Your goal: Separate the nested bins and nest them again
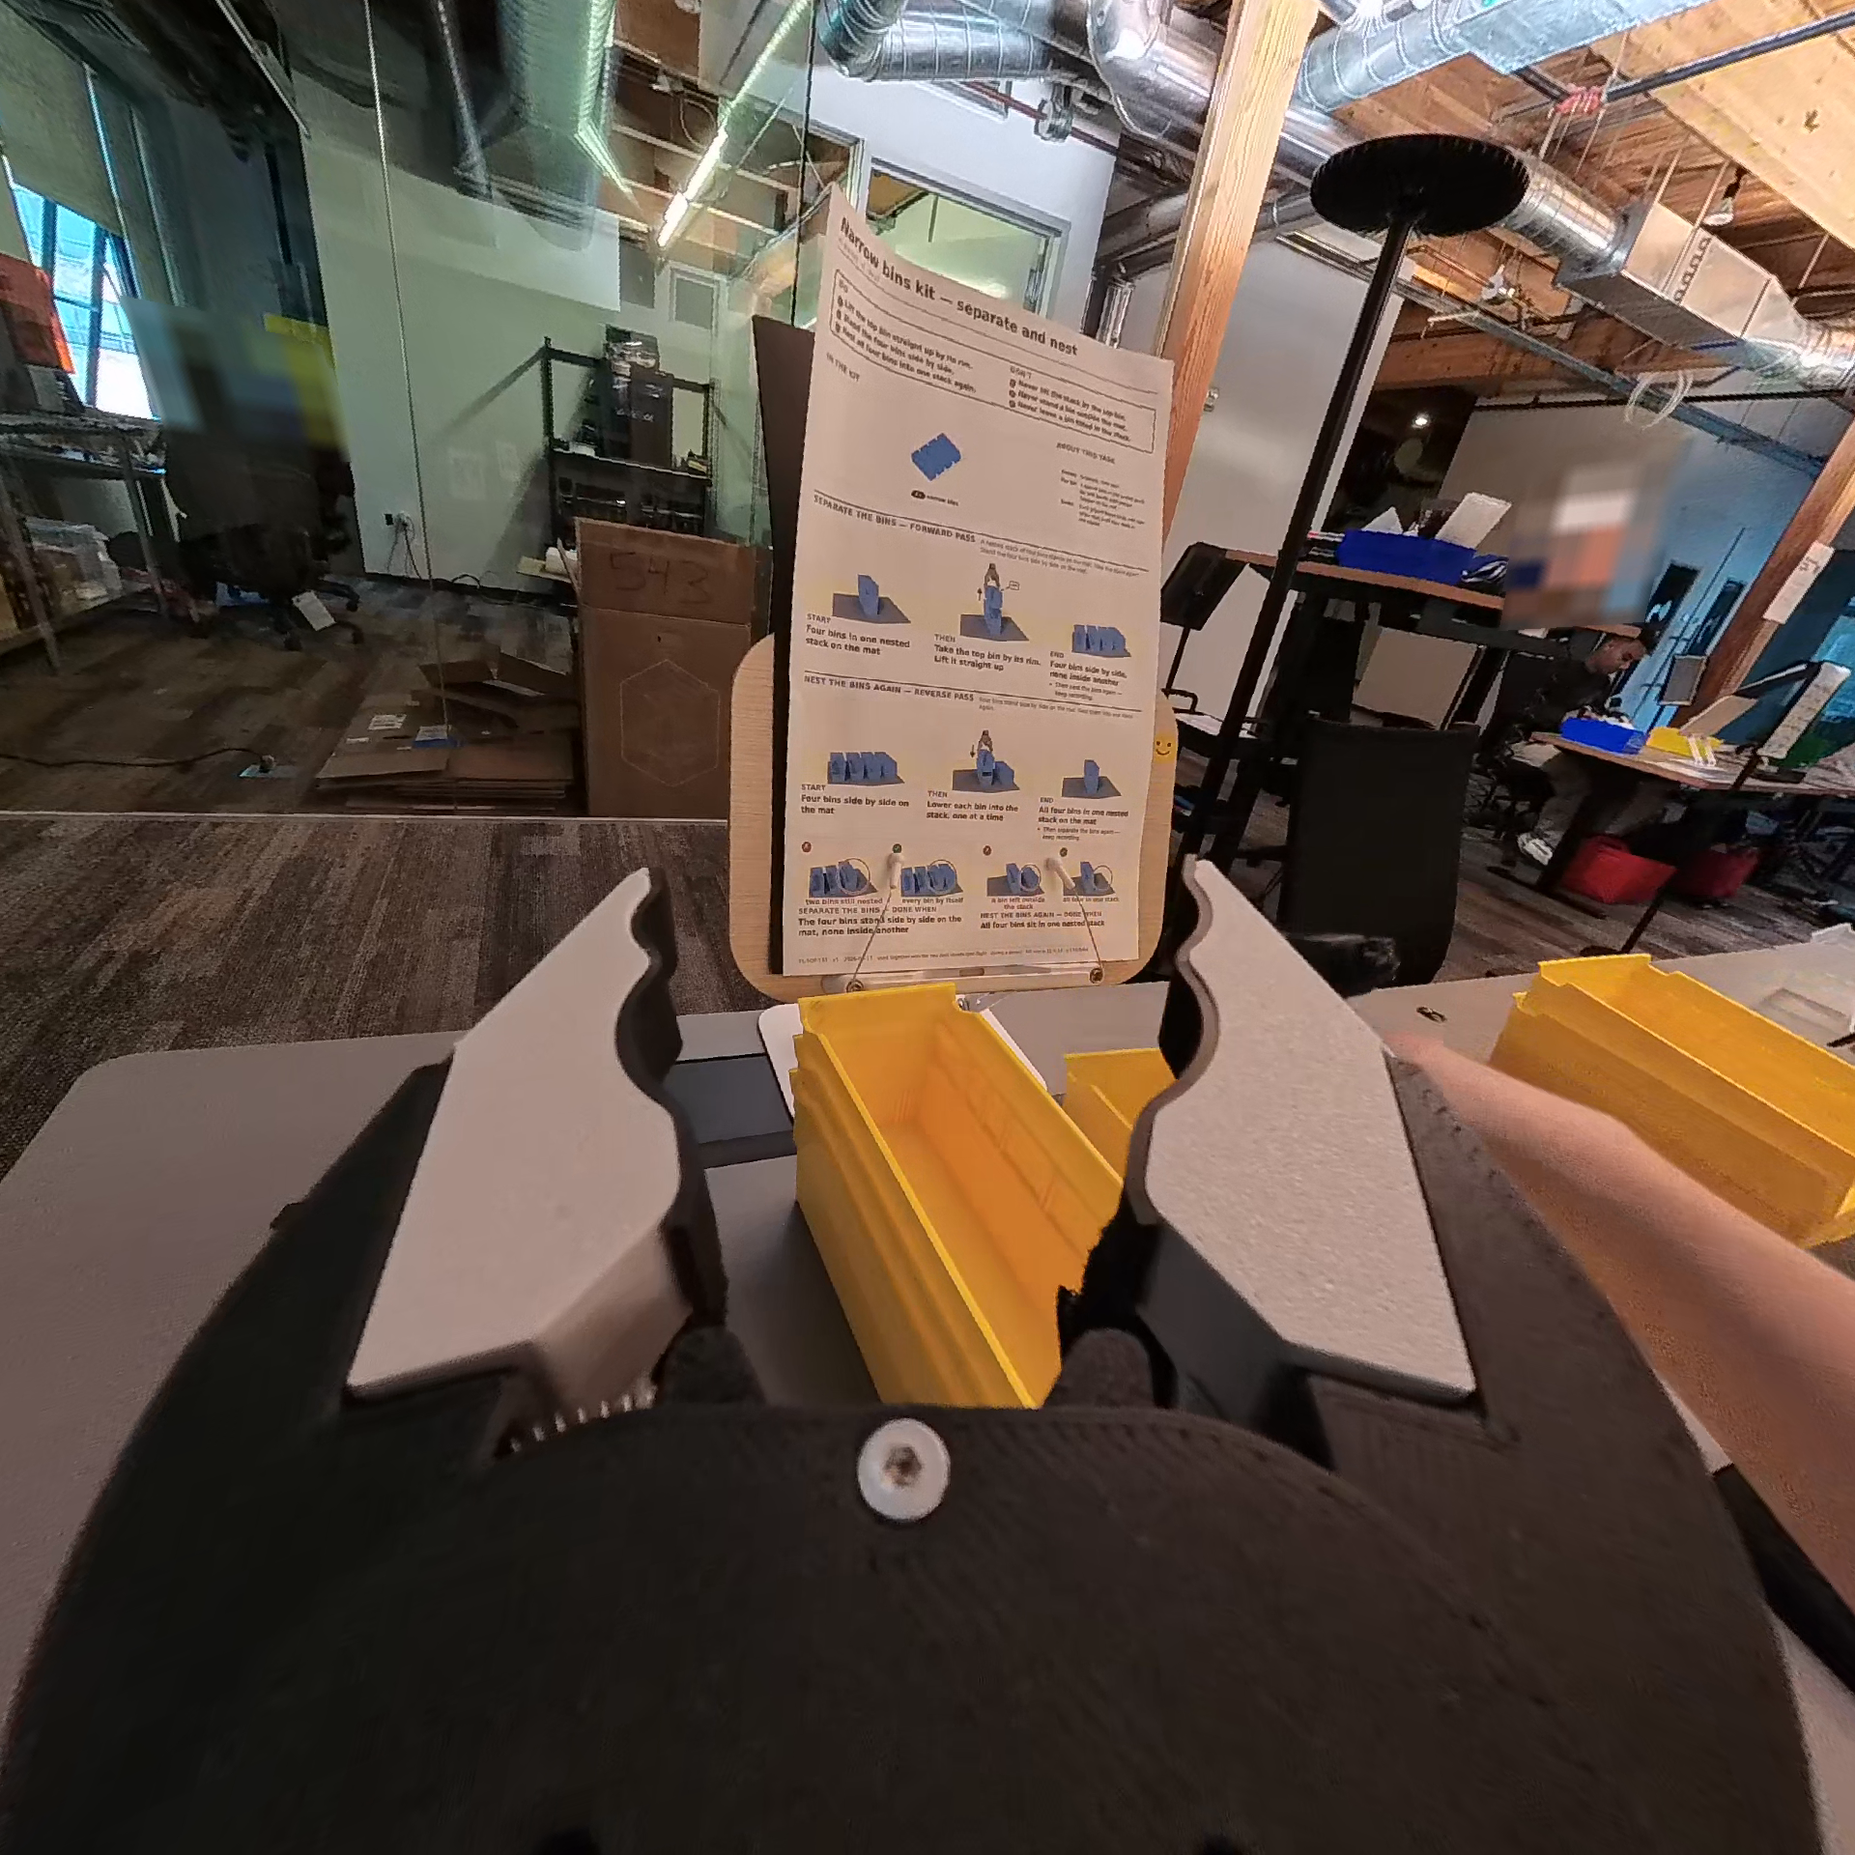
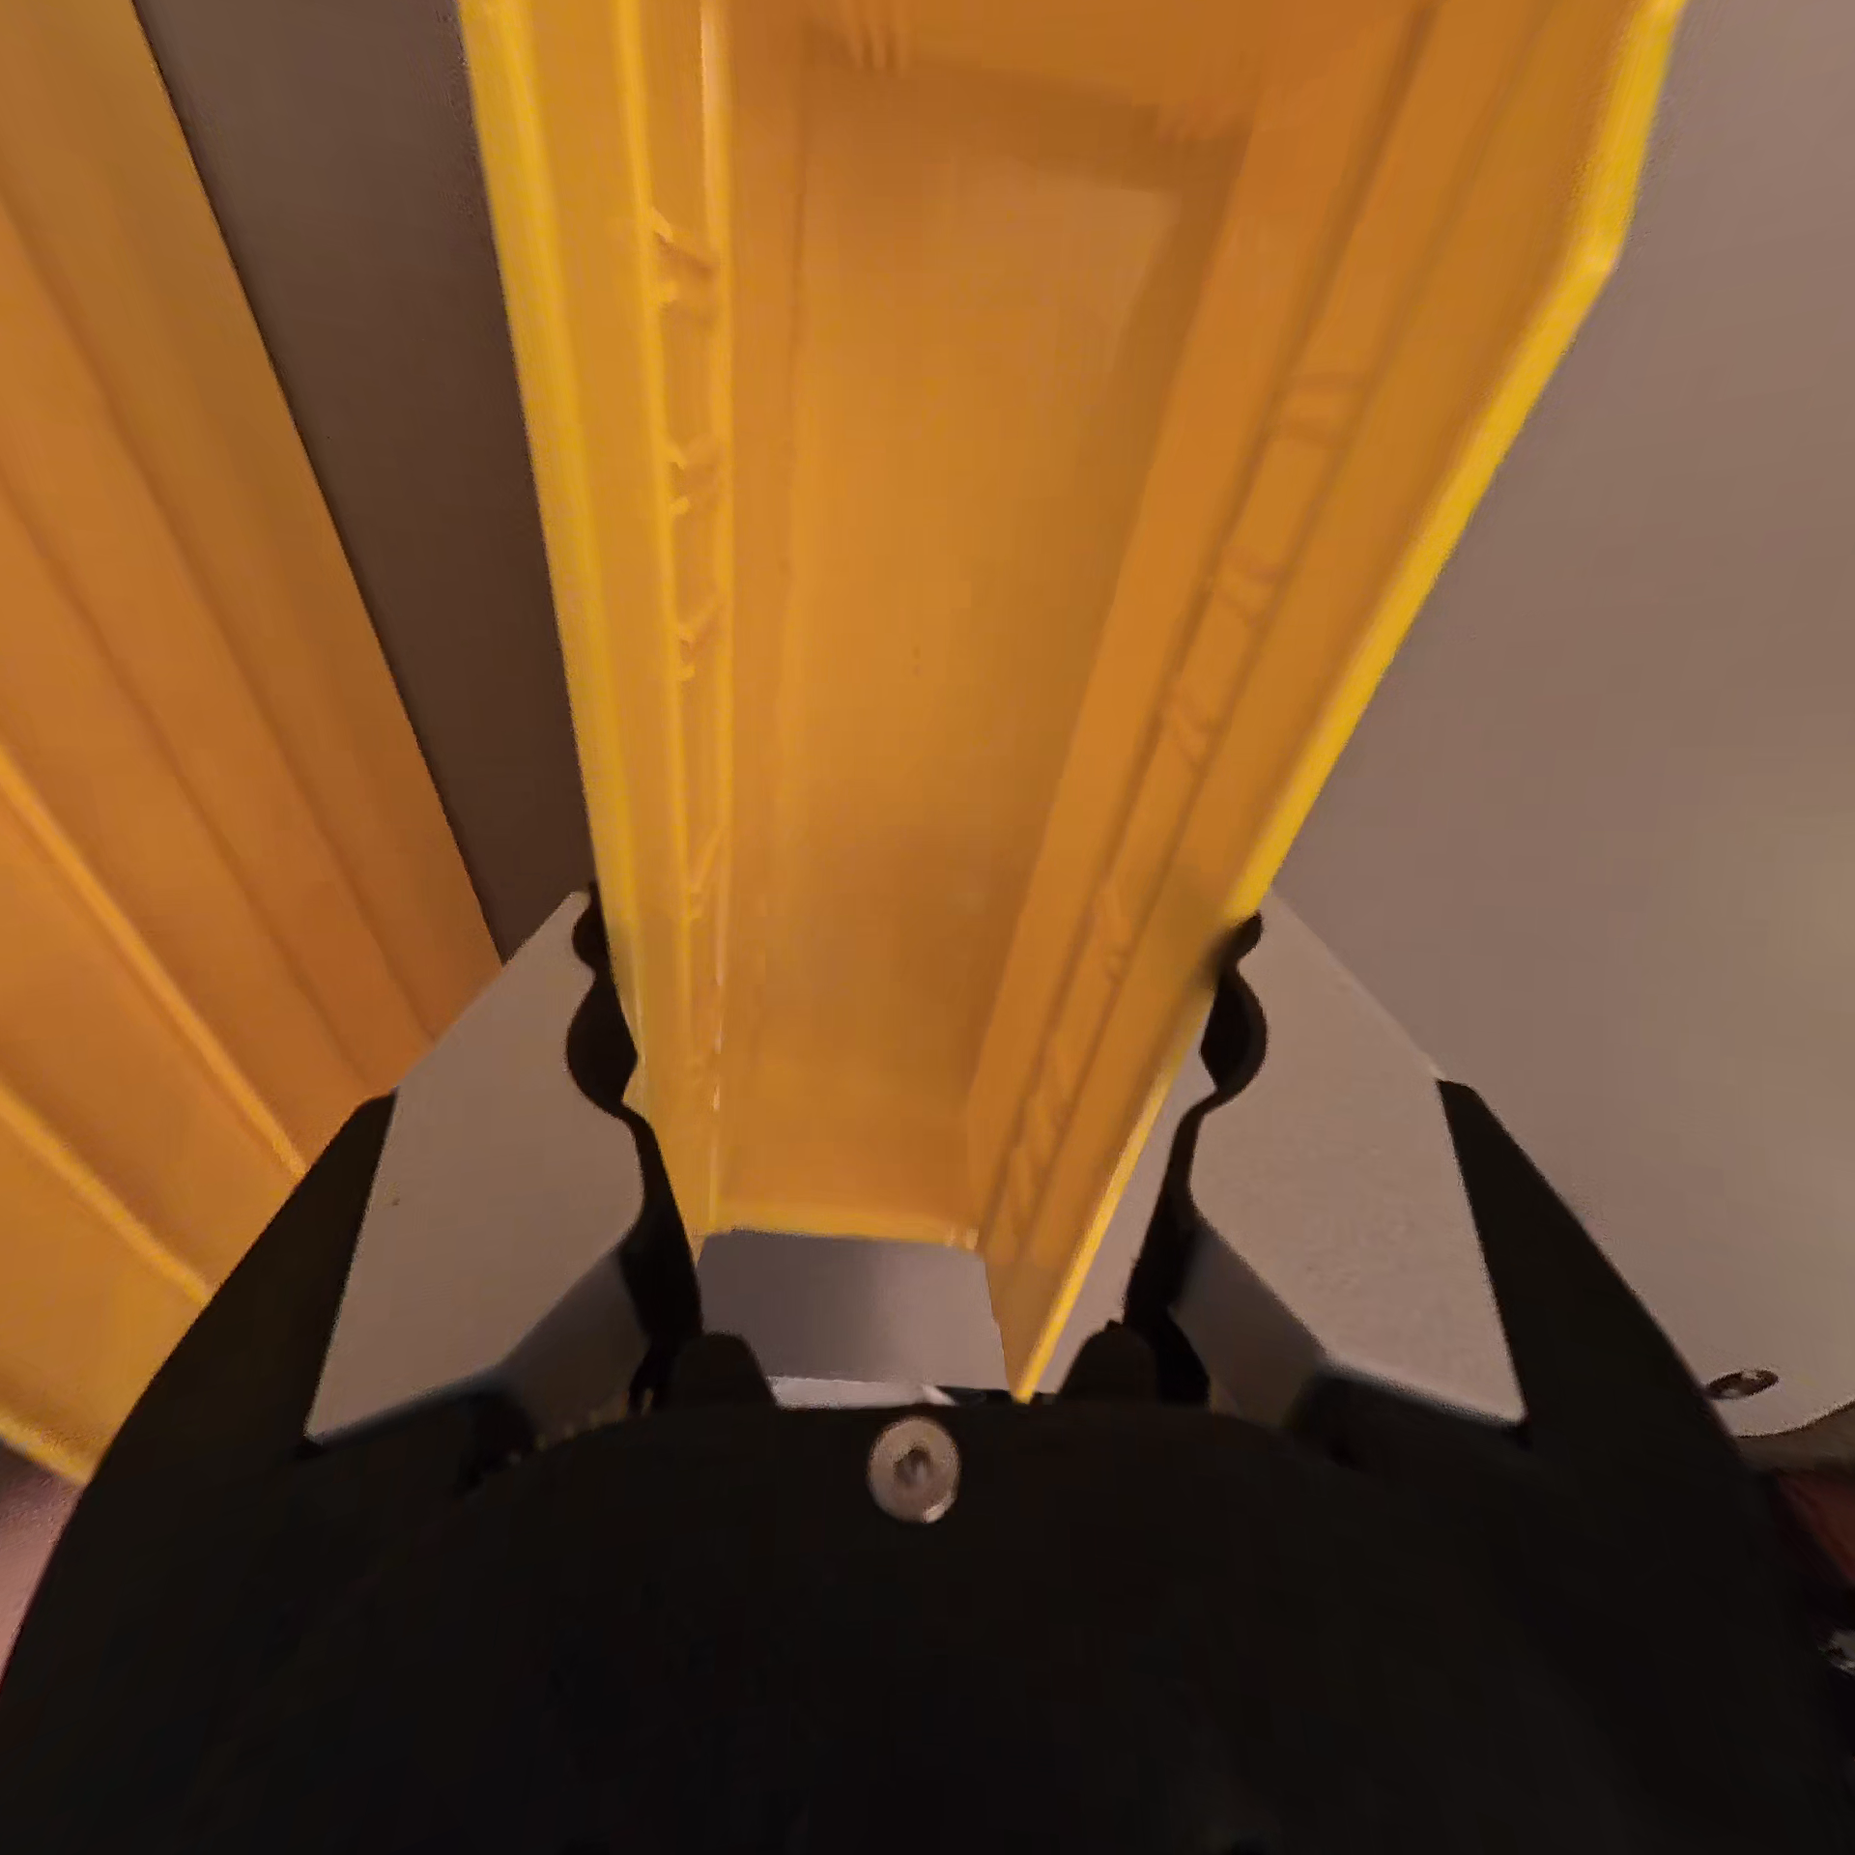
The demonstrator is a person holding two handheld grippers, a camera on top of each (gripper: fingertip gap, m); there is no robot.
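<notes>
Yellow bins, one in each gripper's reach

Left view: your left gripper (image 1: 913, 1004) fingers stand wide, unpressed, around a bin (image 1: 934, 1184) on the tabletop (image 1: 201, 1255). Right view: your right gripper (image 2: 918, 964) fingers clamp another bin (image 2: 954, 602); tilt it and it jams while nesting.

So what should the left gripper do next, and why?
Probably close the left gripper gently on the yellow bin. The bin already stands between its open fingers, close to the right finger, while a clear gap remains at the left finger. Sliding a little rightward first might centre the grip.
</notes>
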